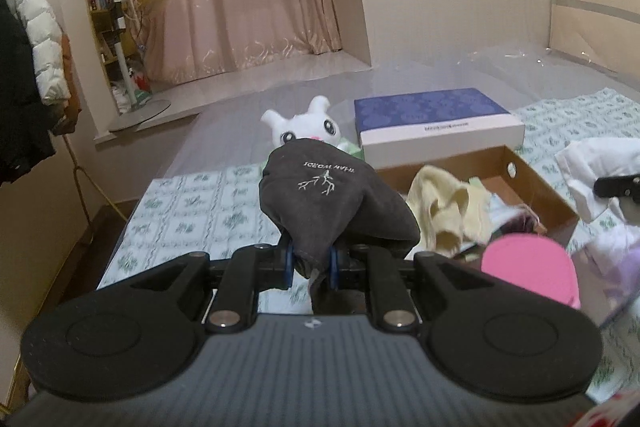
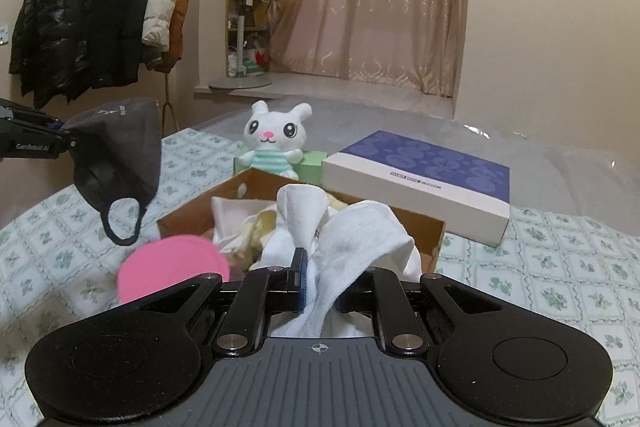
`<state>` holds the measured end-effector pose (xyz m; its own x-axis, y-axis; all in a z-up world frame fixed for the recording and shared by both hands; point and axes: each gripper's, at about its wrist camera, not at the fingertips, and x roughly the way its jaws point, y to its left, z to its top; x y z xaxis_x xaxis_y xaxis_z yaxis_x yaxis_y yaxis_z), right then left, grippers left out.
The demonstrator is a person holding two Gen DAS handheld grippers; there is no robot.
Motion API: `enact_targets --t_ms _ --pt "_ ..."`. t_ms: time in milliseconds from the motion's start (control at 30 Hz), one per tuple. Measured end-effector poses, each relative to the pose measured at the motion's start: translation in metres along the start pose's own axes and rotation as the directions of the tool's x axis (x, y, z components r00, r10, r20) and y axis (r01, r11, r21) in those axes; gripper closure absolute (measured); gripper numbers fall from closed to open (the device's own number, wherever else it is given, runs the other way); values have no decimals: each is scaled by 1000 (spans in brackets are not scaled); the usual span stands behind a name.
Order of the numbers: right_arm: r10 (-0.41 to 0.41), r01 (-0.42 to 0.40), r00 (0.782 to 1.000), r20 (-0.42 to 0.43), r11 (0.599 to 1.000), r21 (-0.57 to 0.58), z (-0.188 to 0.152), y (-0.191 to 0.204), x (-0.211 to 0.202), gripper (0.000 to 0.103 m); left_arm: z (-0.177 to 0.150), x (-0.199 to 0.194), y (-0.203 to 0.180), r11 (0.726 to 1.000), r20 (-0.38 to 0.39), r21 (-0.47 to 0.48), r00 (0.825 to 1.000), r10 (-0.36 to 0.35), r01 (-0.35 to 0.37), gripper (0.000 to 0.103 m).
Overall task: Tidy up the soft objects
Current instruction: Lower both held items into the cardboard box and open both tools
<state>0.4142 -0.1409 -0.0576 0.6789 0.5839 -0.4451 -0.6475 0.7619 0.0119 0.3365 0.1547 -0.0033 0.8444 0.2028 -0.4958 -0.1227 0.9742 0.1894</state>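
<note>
- My left gripper [image 1: 312, 261] pinches a dark grey mask [image 1: 332, 199] at lower centre of the left view; the cloth bunches between the blue pads and rises in front of the lens.
- In the right view the mask hangs at the left edge, clear of the bed, with its ear loop [image 2: 122, 221] dangling free.
- My right gripper [image 2: 320, 291] pinches a white cloth [image 2: 360, 231] at lower centre of the right view; the folds spill over both fingers.
- The cardboard box [image 2: 424, 227] sits mid-frame on the bed [image 2: 560, 267], already holding a yellowish cloth [image 1: 448, 203] and other soft items.
- A pink pad [image 2: 172, 267] lies at the box's near corner, partly over its edge as far as I can tell.
- Risk: the loop may snag on the box wall or the pink pad and pull the mask out of my grip.
- Risk: the white cloth trails low; dragging it may sweep items out of the box.
- Risk: each grip is on a thin bunch of fabric, so a quick swing may let it slip.
- Risk: the plush rabbit [image 2: 276, 139] behind the box may topple if a cloth brushes it.
</note>
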Motion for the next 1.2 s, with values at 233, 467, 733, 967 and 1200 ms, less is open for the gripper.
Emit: enact_targets --t_ms 233,467,733,967,1200 --pt "-12 12 1000 -6 1000 1 17 -14 33 90 28 36 -7 999 7 -7 999 -43 43 88" --pt "-28 28 999 -31 999 18 22 -27 67 90 46 81 -18 997 -1 -18 997 -76 76 88" --pt "-12 18 997 -71 997 78 17 -36 99 90 44 137 -36 991 -63 9 989 -131 132 88" --pt "-2 11 996 -93 996 93 15 -39 118 90 25 176 -47 979 -144 -23 968 -205 204 88" --pt "3 9 995 -103 993 115 16 -41 130 90 16 207 -58 977 -201 -30 956 -214 212 89"
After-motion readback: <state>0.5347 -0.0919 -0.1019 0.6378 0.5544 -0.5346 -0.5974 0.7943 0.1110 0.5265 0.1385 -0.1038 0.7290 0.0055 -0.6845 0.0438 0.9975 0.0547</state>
